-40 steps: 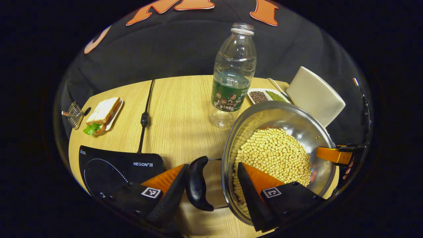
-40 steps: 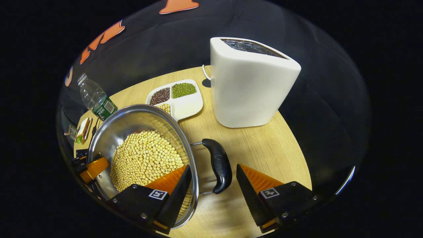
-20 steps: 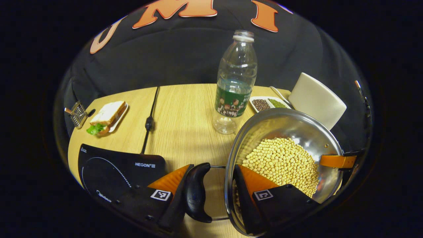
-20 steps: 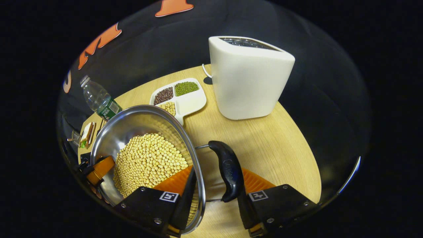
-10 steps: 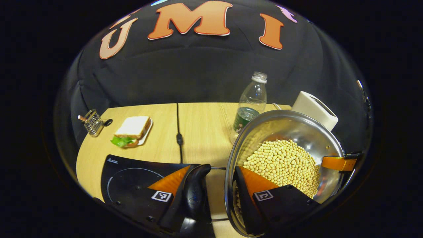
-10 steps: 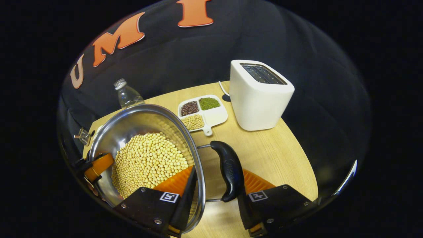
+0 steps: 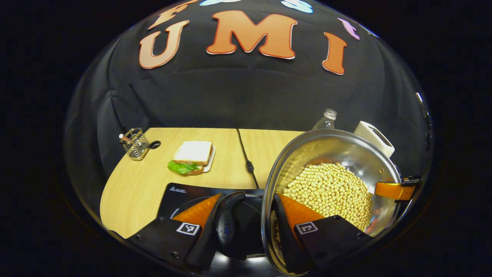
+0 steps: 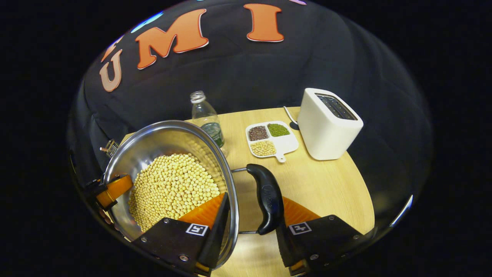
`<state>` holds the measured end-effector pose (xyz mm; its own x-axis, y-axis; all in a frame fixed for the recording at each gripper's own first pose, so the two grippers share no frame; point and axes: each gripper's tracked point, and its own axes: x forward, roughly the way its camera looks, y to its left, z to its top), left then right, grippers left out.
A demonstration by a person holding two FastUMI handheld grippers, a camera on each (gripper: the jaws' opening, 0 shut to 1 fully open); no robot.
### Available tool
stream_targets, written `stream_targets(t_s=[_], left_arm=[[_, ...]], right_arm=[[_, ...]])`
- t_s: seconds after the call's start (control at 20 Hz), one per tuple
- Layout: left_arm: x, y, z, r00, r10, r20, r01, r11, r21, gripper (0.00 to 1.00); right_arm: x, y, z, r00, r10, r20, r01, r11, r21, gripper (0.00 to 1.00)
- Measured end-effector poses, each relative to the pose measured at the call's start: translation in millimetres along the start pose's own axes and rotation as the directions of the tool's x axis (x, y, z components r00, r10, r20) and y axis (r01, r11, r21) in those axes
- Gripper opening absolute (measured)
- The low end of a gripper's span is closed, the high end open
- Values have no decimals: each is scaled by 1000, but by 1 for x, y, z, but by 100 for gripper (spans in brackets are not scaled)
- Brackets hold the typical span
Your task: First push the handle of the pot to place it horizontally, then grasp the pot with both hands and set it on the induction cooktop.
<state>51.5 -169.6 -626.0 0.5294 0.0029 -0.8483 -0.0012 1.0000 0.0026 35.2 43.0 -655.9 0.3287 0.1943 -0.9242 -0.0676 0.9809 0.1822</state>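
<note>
Wood table (image 8: 326, 184): cooktop (image 7: 180, 194), toaster (image 8: 326, 125), bottle (image 8: 205, 117)

Shiny polished metal pot (image 7: 338, 154), glossy black plastic handles (image 8: 269, 200), wood-grain table (image 8: 326, 181).

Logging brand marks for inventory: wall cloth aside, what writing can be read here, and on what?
Induction cooktop: white corner print, too small to read.
Handle of the pot: embossed mark, too blurred to read.
Bottle: green label, too small to read.
Left tongs and right tongs: square coded tags, no words.

cord (image 7: 246, 159), sandwich (image 7: 192, 156) behind cooktop (image 7: 180, 196); bare table (image 7: 127, 188) left.
</note>
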Motion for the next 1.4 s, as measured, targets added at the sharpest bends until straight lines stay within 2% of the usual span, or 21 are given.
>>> stream_targets(t_s=[0.35,0.4,0.45,0.85,1.1,1.15,1.4], left_arm=[[-7,-3,-2,997,74,6,-74,997,-26,76],[-9,-4,-2,997,81,5,-80,996,-34,73],[-9,-5,-3,996,87,7,-86,995,-39,76],[-25,4,-1,990,144,11,-143,987,-75,75],[-27,2,-3,989,151,-10,-151,985,-82,73],[-28,2,-2,989,150,-11,-150,985,-86,76],[-26,2,-6,989,147,-22,-149,984,-97,76]], right_arm=[[10,-1,2,998,63,-18,-64,997,-44,62],[10,2,0,998,67,-19,-68,996,-49,62],[11,-5,7,997,72,-17,-73,996,-57,62],[17,-10,18,993,115,-15,-116,989,-97,61],[18,-8,20,992,120,-37,-123,987,-104,62],[18,-8,20,992,118,-38,-122,987,-105,61],[21,-5,19,993,111,-43,-116,987,-116,62]])
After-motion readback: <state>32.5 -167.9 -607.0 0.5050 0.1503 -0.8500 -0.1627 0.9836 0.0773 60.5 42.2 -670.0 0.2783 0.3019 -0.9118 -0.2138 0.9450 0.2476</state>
